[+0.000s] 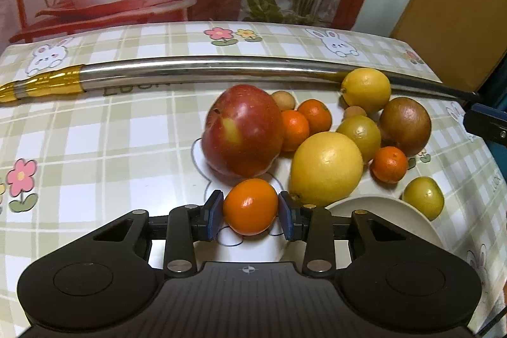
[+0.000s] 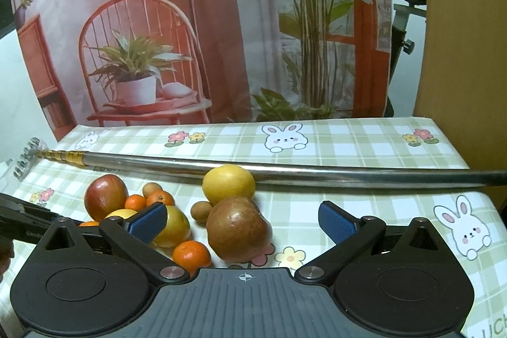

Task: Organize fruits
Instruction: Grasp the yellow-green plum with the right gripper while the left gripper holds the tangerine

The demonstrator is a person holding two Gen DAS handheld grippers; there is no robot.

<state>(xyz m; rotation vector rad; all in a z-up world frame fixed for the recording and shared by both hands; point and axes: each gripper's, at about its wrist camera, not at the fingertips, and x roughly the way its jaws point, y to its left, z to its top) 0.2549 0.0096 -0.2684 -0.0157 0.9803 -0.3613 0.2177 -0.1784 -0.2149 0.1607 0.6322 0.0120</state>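
On tablecloth (image 1: 95, 148): "LUCK" print | left hand-held gripper (image 1: 251, 213) grasping mandarin (image 1: 250, 206) | right hand-held gripper (image 2: 242, 219) released

Checked table (image 1: 95, 154) under fruits (image 1: 326, 168), pole (image 1: 202, 70)

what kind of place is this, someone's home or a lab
Probably a home table dressed as a recording set: a bunny-print checked tablecloth, loose fruit such as a red apple, and a printed room backdrop hung behind.
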